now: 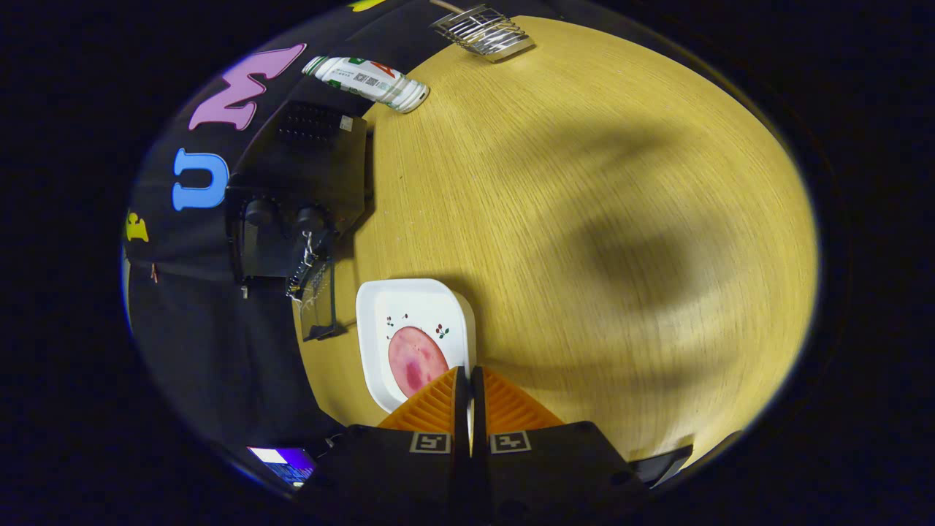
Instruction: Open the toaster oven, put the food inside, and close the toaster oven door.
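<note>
Gripper view: the tool (469, 383) hangs over the wooden bench (584, 219), its two fingers drawn together with only a thin slit between them and nothing held. Directly ahead of the fingertips lies a white square plate (416, 307) carrying a round pink slice of food (415, 359); the fingers overlap the plate's near corner in this view, though contact cannot be confirmed. Just beside the plate, at the bench's edge against the booth wall, stands the black toaster oven (299, 190). Its glass door (319, 299) appears to hang open toward the plate, with a small chain showing at the hinge side. Farther along that edge lies a white bottle (365, 79) on its side, and a wire rack (482, 31) sits at the far corner.

Assessment: the door looks open, so the food transfer is the step in hand. Risks noted: the slice is thin and flat, so clenched fingers must part before descent or they will push it across the plate. A shallow pinch could let it slip or tear. The plate is light and may skid toward the open door. Swinging in carelessly could strike the door.
</note>
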Demonstrator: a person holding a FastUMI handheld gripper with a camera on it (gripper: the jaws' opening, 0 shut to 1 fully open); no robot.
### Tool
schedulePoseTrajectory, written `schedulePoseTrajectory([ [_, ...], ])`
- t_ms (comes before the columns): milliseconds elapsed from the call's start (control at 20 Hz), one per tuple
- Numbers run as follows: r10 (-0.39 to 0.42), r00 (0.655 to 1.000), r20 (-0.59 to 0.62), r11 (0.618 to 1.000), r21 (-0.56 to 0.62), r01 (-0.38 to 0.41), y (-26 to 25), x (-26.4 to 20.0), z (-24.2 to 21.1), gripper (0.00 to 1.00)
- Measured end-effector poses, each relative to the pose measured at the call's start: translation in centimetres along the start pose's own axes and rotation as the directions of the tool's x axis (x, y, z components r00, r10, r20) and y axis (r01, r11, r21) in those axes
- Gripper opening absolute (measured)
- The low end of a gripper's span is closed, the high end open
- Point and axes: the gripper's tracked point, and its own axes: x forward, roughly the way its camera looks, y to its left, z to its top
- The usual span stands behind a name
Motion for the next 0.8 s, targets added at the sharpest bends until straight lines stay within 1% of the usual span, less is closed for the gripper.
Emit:
schedulePoseTrajectory([
  [100,0.041,0.999,0.024,0.999,0.032,-0.042,1.2,-0.2,-0.1,0.05],
  [200,0.058,0.998,0.039,0.997,0.053,-0.06,2.5,-0.7,-0.6,0.05],
  [350,0.061,0.996,0.065,0.994,0.085,-0.067,5.0,-1.2,-1.6,0.05],
  [450,0.058,0.994,0.094,0.989,0.131,-0.07,6.9,-1.1,-2.4,0.05],
  [600,0.064,0.988,0.137,0.971,0.219,-0.093,10.8,-0.3,-3.6,0.05],
  [800,0.06,0.976,0.211,0.955,0.273,-0.118,16.0,1.7,-4.9,0.05],
])
